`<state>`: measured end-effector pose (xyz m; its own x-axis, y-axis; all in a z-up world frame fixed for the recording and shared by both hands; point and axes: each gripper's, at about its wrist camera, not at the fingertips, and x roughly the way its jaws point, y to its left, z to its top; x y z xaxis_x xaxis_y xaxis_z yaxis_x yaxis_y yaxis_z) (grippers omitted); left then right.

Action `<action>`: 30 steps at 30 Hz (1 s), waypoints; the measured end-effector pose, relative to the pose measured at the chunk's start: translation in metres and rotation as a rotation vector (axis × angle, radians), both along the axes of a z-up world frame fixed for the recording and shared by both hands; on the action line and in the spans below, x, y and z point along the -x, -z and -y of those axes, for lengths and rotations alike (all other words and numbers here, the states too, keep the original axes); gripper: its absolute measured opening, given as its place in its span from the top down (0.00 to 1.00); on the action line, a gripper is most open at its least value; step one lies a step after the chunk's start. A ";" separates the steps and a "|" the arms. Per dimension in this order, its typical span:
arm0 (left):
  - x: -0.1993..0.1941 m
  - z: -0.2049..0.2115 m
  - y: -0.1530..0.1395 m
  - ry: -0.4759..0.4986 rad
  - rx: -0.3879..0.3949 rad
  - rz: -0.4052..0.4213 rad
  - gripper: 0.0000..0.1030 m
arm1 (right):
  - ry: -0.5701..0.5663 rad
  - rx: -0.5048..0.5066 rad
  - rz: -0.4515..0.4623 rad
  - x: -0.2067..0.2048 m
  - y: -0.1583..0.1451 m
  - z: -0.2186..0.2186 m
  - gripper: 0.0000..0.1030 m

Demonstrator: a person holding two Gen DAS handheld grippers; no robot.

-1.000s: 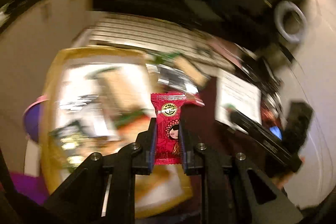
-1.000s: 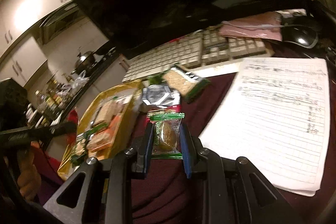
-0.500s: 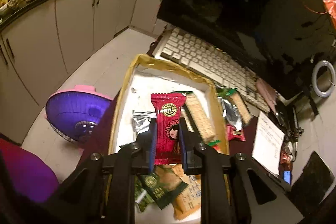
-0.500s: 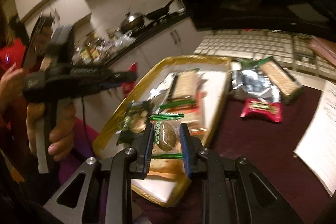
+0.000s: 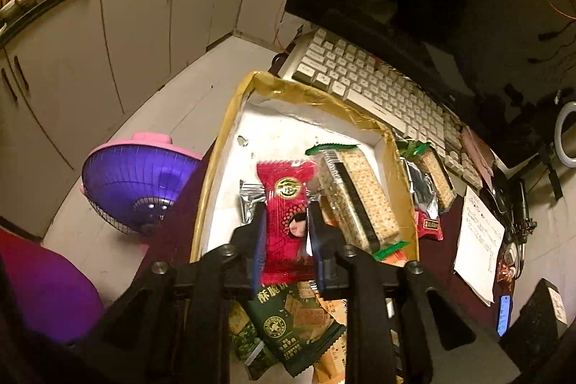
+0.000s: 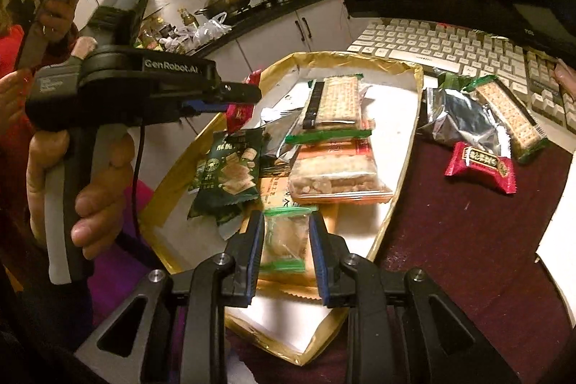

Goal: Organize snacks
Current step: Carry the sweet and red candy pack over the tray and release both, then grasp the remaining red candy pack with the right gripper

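Your left gripper (image 5: 284, 236) hangs over the gold-rimmed tray (image 5: 230, 121), centre of the left wrist frame. Its jaws have just been opening a little; the red snack packet (image 5: 286, 204) stands upright between them, and you cannot tell whether the pads are pressing on it.

Your right gripper (image 6: 284, 251) sits low centre in the right wrist frame, over the tray's near end. Its jaws have likewise been easing apart, with the clear green-edged packet (image 6: 284, 240) between them; its left edge lies against the left pad, a sliver of gap shows at the right.

In the tray: a cracker pack (image 6: 336, 103) toward the far end, an orange-wrapped bar (image 6: 334, 175) below it, a dark green packet (image 6: 230, 168) at left.

Outside the tray, right of frame on the maroon cloth (image 6: 468, 240): a silver wrapper (image 6: 457, 121), a second cracker pack (image 6: 511, 117), a small red packet (image 6: 482, 164). Keyboard (image 6: 450, 49) beyond.

Your left hand (image 6: 86, 189) grips its handle at far left.
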<state>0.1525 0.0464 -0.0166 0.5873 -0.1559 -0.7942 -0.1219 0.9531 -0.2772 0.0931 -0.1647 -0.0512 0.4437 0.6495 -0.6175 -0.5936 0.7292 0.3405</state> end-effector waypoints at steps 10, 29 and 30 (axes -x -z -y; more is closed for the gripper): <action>0.029 0.027 -0.031 0.054 -0.047 0.155 0.35 | 0.164 -0.163 0.011 -0.018 -0.029 0.078 0.54; 0.047 0.075 -0.026 0.212 -0.035 0.149 0.35 | 0.047 0.119 -0.127 -0.116 0.006 0.067 0.52; 0.048 0.075 -0.025 0.213 -0.035 0.151 0.35 | 0.033 0.114 -0.135 -0.114 0.005 0.069 0.52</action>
<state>0.1044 -0.0290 0.0089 0.6563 -0.2627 -0.7073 0.1232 0.9622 -0.2430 0.2070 -0.2336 -0.0560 0.3711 0.5588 -0.7416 -0.5234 0.7856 0.3300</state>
